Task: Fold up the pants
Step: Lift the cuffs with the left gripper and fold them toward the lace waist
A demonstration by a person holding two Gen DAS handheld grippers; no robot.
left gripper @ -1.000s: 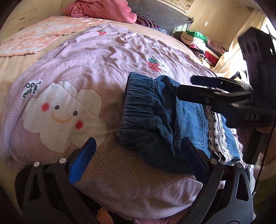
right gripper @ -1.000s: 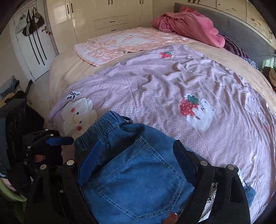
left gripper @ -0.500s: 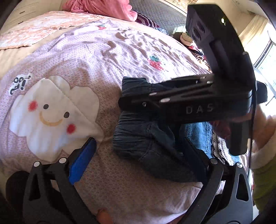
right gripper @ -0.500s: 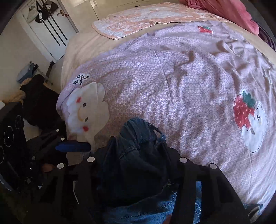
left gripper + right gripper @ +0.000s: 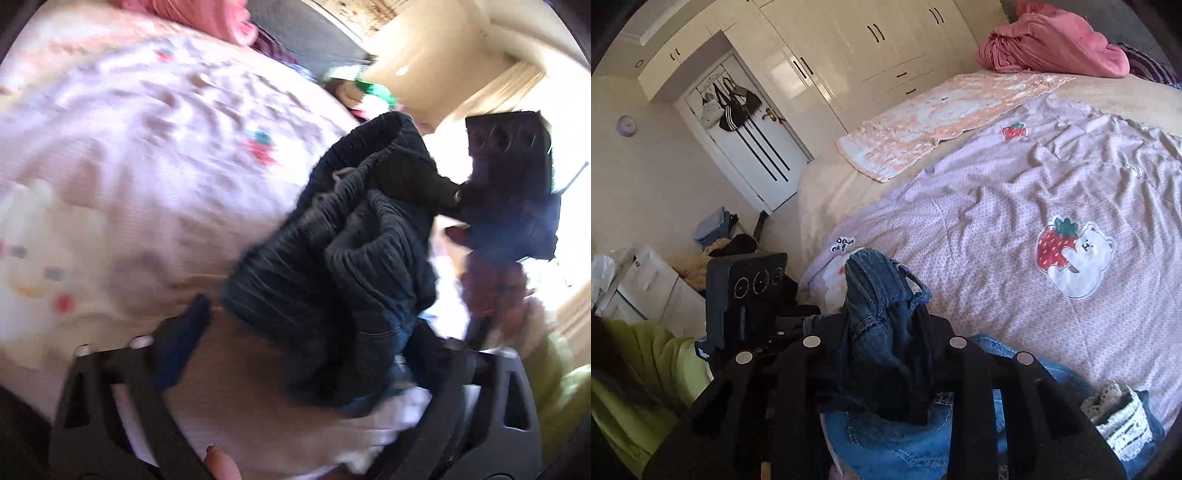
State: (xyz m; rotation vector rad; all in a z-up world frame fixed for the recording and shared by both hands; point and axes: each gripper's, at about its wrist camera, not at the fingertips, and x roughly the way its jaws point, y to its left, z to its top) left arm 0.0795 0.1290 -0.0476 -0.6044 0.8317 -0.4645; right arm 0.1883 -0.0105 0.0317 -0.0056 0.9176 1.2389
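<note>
Across most of both views spreads the bed (image 5: pixel 827 184), filling the centre and right of the right wrist view and the left half of the left wrist view. On it lies a pink quilt (image 5: pixel 1015 206) with a strawberry-and-bear patch at the right of the right wrist view. A peach blanket (image 5: pixel 945 118) sits above it, and a pink heap (image 5: pixel 1052 55) lies at the upper right. White wardrobes (image 5: pixel 857 48) take the upper centre, a white door (image 5: pixel 753 140) the upper left.

The pants (image 5: pixel 886 310), blue denim, are bunched at the lower centre of the right wrist view, their gathered waist raised off the quilt and the rest spread low in the frame with a lace hem at the lower right. In the blurred left wrist view they (image 5: pixel 354 258) hang dark at the centre right.

The right tool (image 5: pixel 884 345) has just been closing and is clenched on the pants, denim pinched between its black fingers. The left tool (image 5: pixel 306 332) has also been closing; a fold of the pants lies between its jaws, but the blur hides whether the pads press on it. A green sleeve (image 5: pixel 646 354) shows at the lower left.
</note>
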